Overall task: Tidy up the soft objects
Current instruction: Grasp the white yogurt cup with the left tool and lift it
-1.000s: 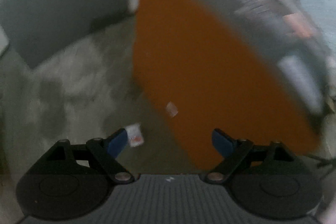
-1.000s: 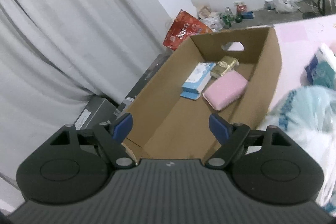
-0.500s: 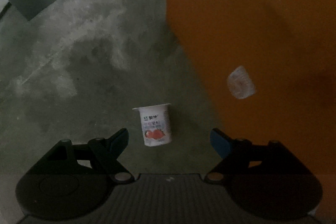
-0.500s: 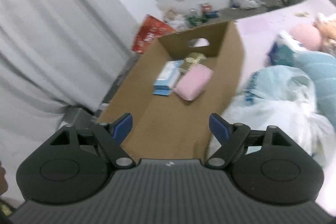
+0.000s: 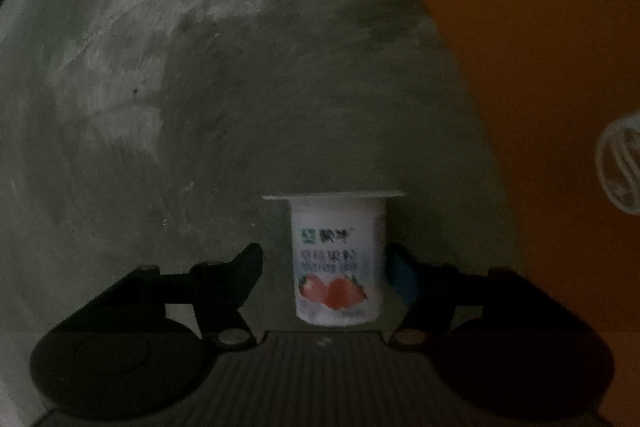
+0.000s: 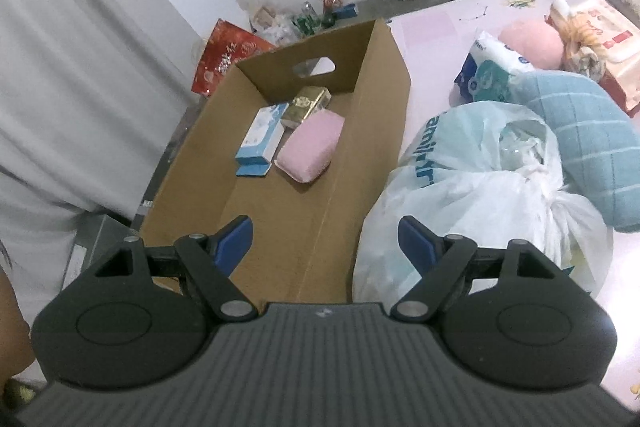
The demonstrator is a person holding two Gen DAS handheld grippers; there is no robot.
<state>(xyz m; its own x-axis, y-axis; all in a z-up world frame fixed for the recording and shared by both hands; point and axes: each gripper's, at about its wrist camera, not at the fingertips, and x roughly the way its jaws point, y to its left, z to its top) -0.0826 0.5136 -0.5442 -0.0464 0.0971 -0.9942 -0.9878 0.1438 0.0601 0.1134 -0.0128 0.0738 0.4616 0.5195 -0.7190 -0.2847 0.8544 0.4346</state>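
A white plastic bag crowds the cardboard box under the wide-open right gripper, while the left gripper, low over the dim floor, brackets a yogurt cup, unclamped.

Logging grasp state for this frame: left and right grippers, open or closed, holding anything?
Left gripper: open, fingers either side of the yogurt cup, not clamped.
Right gripper: open, empty, above the cardboard box.

Matt cardboard box, glossy plastic bag, rough concrete floor.
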